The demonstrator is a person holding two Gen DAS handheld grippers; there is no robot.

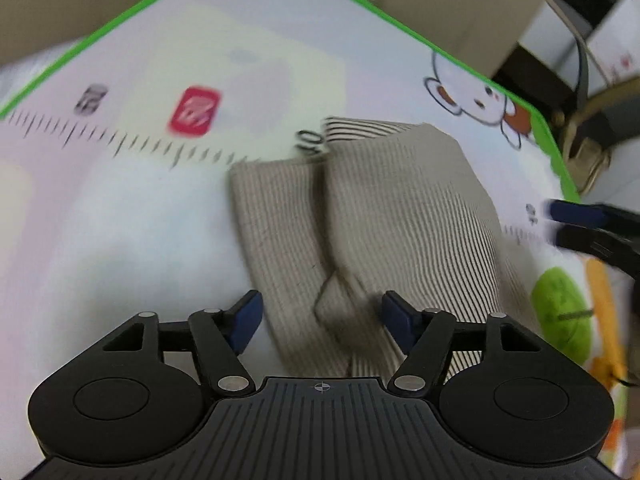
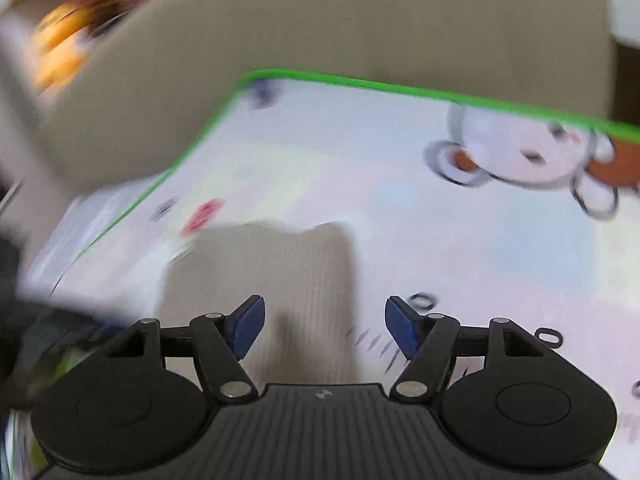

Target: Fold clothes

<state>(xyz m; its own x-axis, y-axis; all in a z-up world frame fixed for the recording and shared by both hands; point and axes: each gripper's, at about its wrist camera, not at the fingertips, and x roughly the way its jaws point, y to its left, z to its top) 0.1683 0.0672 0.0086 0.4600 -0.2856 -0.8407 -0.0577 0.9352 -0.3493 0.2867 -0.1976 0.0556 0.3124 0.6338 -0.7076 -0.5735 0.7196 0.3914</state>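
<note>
The striped garment [image 1: 360, 216], folded, lies on the green-edged play mat [image 1: 120, 220] near its far corner. Left tool [image 1: 320, 320]: released, pads spread above the fabric. Right tool [image 2: 324, 324]: released, nothing gripped, over the garment's edge.

Green-edged cartoon play mat [image 1: 120, 220], beige floor [image 2: 360, 20] beyond, dark furniture [image 1: 576, 60] at right

Your left gripper [image 1: 322, 318] and right gripper [image 2: 325, 322] look alike: ribbed black bodies, round black hubs, silver pivot screws, blue pads [image 1: 248, 320] tipping each jaw.
</note>
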